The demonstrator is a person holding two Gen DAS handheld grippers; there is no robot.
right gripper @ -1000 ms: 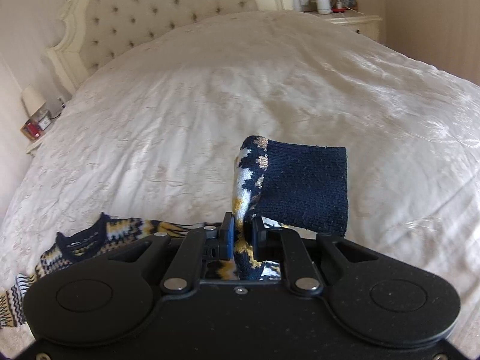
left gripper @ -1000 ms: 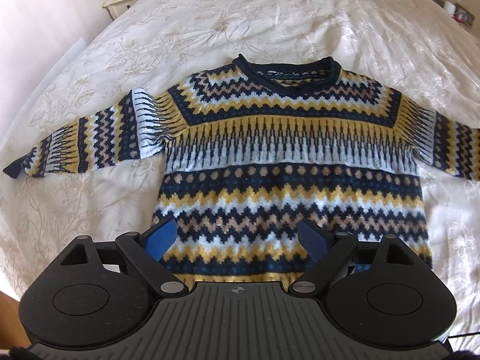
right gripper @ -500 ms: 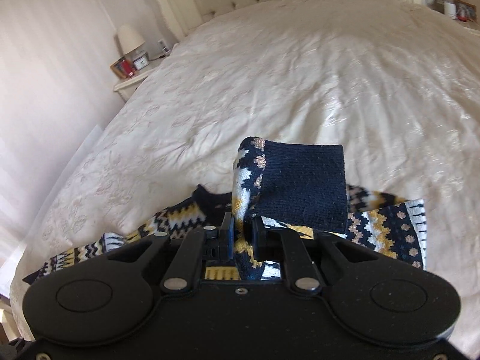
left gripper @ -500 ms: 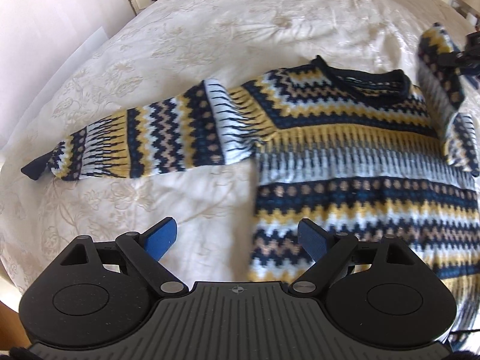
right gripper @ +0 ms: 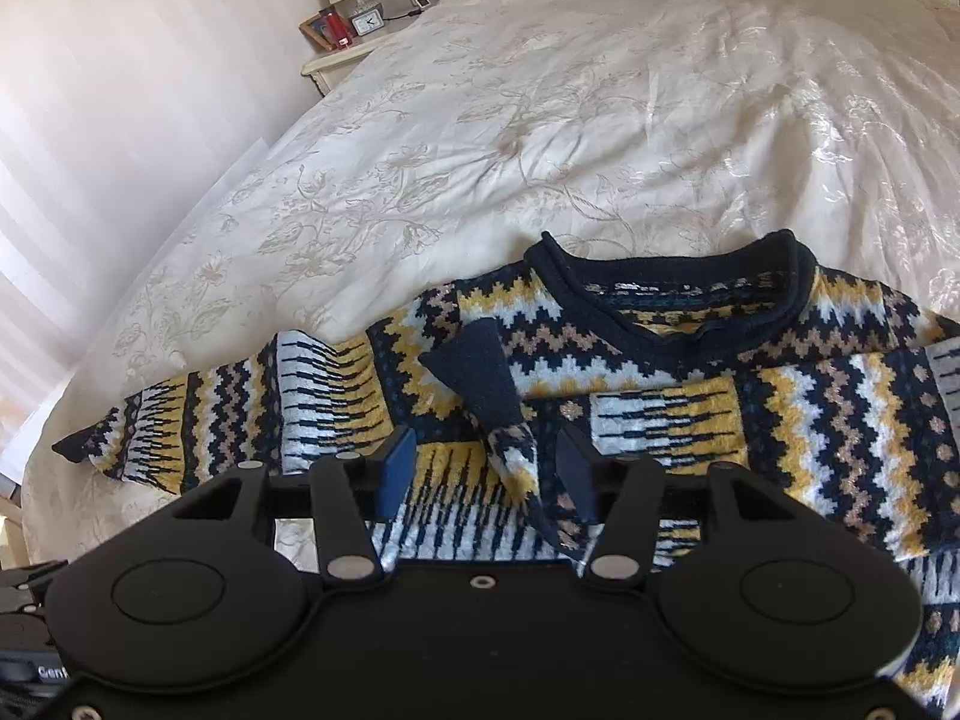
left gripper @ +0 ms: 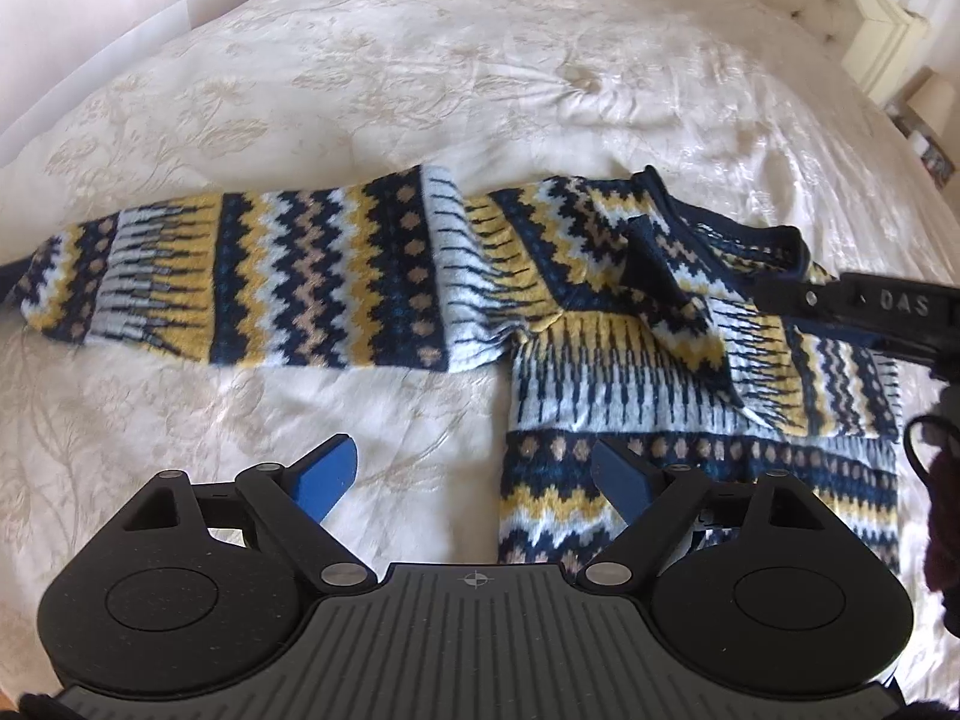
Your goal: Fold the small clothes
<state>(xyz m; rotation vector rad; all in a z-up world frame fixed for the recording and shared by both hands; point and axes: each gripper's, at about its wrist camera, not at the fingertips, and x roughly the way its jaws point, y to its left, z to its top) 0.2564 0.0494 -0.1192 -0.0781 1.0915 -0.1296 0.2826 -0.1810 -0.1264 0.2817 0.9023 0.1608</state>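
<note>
Sweater point(left gripper: 690, 372) flat on bedspread point(left gripper: 420, 90), one sleeve point(right gripper: 690, 420) folded across chest, other sleeve point(left gripper: 240, 282) still outstretched; right gripper point(right gripper: 486, 474) just opening off cuff point(right gripper: 480, 378), left gripper point(left gripper: 474, 474) wide, empty

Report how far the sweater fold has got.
Done: one sleeve lies folded across the sweater chest. In hand: the right gripper has just been opening, its cuff loose between the jaws. Left: the other sleeve is spread on the bed; the left gripper is open over it, body unfolded.
</note>
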